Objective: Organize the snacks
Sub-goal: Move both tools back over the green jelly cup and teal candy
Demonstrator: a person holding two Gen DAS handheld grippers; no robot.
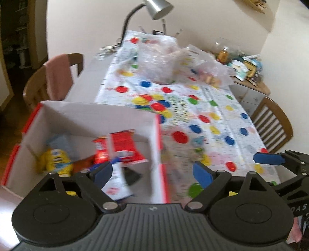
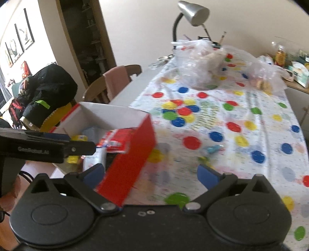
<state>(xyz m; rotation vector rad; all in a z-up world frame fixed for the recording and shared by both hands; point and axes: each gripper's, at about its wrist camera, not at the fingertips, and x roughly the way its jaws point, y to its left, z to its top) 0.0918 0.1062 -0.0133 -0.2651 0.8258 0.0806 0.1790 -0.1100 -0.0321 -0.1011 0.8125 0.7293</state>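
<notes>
A red-sided box with a white inside (image 1: 90, 115) stands on the table's near left corner; it also shows in the right wrist view (image 2: 135, 146). In it lie a red snack packet (image 1: 123, 148), a yellow packet (image 1: 56, 160) and a white packet (image 1: 115, 183). My left gripper (image 1: 154, 171) is open and empty above the box's right wall. My right gripper (image 2: 152, 173) is open and empty above the box's near corner; it shows at the right edge of the left wrist view (image 1: 270, 158). A small blue snack (image 2: 212, 148) and a yellowish one (image 2: 204, 159) lie blurred on the tablecloth.
The table carries a white cloth with coloured dots (image 2: 241, 123). Clear plastic bags (image 2: 199, 65) and a grey desk lamp (image 2: 193, 11) stand at the far end. Wooden chairs stand at the left (image 1: 56, 77) and right (image 1: 272, 123). A cluttered sideboard (image 1: 249, 69) is at the far right.
</notes>
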